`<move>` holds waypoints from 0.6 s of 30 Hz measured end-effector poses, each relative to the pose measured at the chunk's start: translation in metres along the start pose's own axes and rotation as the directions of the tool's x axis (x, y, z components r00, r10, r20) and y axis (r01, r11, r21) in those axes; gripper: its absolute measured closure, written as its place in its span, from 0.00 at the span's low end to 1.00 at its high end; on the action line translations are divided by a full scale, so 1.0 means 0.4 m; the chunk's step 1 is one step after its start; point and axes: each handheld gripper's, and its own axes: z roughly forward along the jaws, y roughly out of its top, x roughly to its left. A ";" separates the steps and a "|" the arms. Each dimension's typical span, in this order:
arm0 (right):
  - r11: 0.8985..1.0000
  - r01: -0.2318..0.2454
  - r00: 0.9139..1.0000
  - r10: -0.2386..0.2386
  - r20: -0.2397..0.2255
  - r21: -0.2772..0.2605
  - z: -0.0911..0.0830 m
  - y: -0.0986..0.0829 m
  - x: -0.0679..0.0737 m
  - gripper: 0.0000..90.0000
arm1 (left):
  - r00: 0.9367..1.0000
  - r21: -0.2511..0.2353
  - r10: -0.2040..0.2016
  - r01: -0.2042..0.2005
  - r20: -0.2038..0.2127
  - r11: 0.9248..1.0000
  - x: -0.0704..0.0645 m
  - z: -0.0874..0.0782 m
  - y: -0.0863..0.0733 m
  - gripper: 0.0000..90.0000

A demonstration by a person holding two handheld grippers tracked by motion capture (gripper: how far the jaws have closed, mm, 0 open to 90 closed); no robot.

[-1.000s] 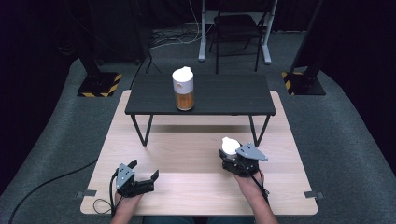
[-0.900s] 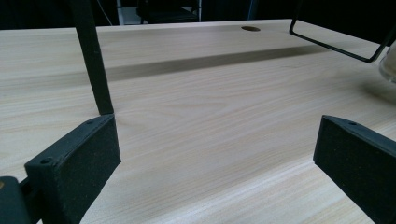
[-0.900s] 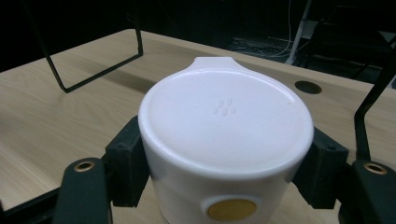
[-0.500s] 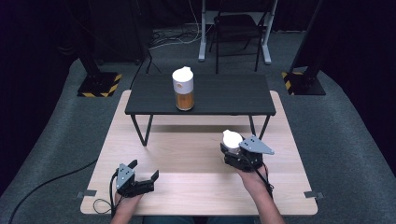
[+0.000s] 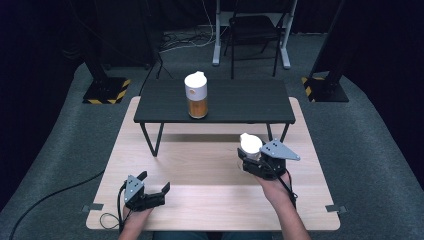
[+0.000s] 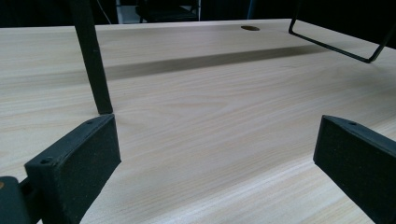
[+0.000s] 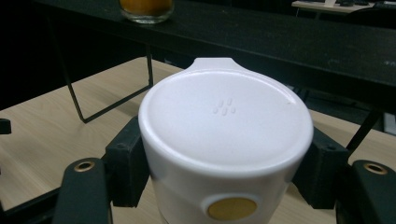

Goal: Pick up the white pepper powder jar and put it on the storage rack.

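My right gripper point(image 5: 248, 156) is shut on a white round-topped container point(image 5: 250, 143) and holds it over the right half of the wooden table point(image 5: 200, 165). In the right gripper view the container point(image 7: 226, 116) has a small tab at its far rim and a yellow round button low on its front, and the jaws clamp its sides. A second container point(image 5: 196, 95), white on top and orange below, stands upright on the low black table point(image 5: 240, 102). My left gripper point(image 5: 156, 181) rests open near the front left edge, and nothing is between its pads point(image 6: 79, 163).
The low black table stands on thin legs point(image 6: 91, 56) across the back of the wooden table. Its orange container's base point(image 7: 146, 7) is ahead and to the left of the right gripper. A chair and stands with hazard-striped bases stand on the floor beyond.
My right gripper has moved slightly forward and to the right with the white container in it. The left gripper has not moved.
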 end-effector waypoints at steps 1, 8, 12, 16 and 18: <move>1.000 0.007 1.000 -0.007 -0.003 -0.001 -0.003 0.006 -0.002 0.34 | 1.000 0.000 0.000 0.000 0.000 1.000 0.000 0.000 0.000 0.00; 1.000 0.028 0.999 -0.028 -0.027 -0.003 -0.020 0.055 -0.004 0.34 | 1.000 -0.001 -0.001 0.001 0.000 1.000 0.000 0.000 0.000 0.00; 0.999 0.038 0.998 -0.038 -0.046 -0.005 -0.028 0.079 -0.005 0.34 | 1.000 -0.001 -0.002 0.002 0.001 1.000 0.001 0.000 0.000 0.00; 0.999 0.048 0.997 -0.048 -0.062 -0.011 -0.034 0.096 -0.007 0.34 | 1.000 0.000 -0.004 0.004 0.002 1.000 0.002 0.000 0.000 0.00; 0.999 0.050 0.997 -0.051 -0.066 -0.017 -0.037 0.106 -0.008 0.34 | 1.000 -0.001 -0.004 0.004 0.002 1.000 0.002 0.000 -0.001 0.00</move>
